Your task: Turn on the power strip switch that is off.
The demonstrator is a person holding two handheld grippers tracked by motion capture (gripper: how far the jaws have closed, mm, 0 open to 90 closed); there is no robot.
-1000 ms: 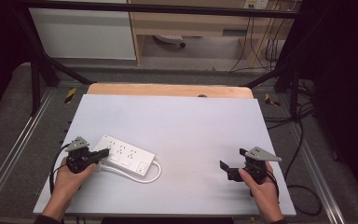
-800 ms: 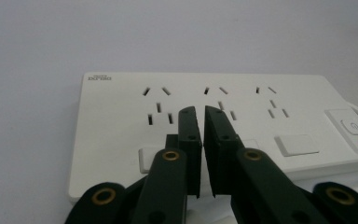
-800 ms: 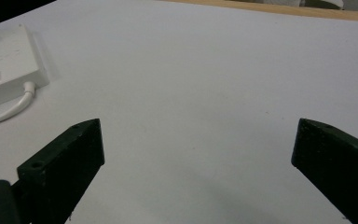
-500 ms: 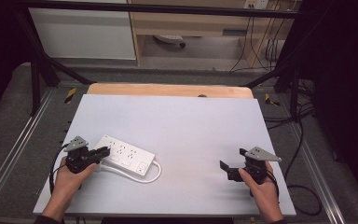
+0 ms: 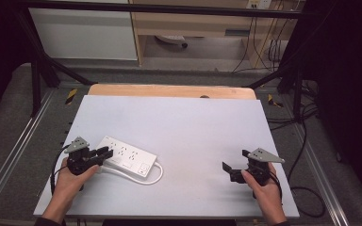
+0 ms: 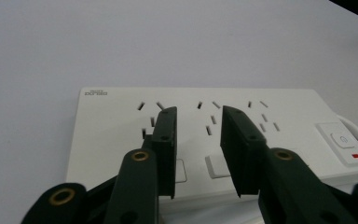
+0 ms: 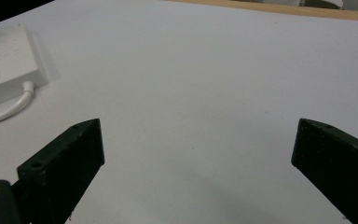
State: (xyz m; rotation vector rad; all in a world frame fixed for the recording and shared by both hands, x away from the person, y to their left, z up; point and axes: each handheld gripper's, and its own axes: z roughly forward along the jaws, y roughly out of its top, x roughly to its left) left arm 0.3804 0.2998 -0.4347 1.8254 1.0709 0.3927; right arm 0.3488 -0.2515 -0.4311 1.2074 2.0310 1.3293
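Power strip (image 5: 127,157) work sits at its very start, as far as I can judge: the white strip lies flat on the grey table (image 5: 179,122), toward the near left part, with its white cord (image 5: 146,178) curling round its right end, and nothing is lifted or plugged in. Going by size, the table comes first, then the strip, then the two grippers. The left gripper (image 5: 104,153) hovers over the strip's left end, its jaws a little apart and holding nothing; whether they touch the strip's top I cannot tell. The right gripper (image 5: 234,165) rests well apart, near the front right of the table, jaws spread wide and empty. What is left looks like almost everything: closing on the strip or pressing something on it. The left gripper view gives what the high view cannot: rows of socket slots, a small printed label (image 6: 96,93) at one corner, and a switch (image 6: 344,142) with a red mark at the far end. The right gripper view adds the strip's end (image 7: 9,60) where the cord (image 7: 10,110) leaves it, seen low across bare table.
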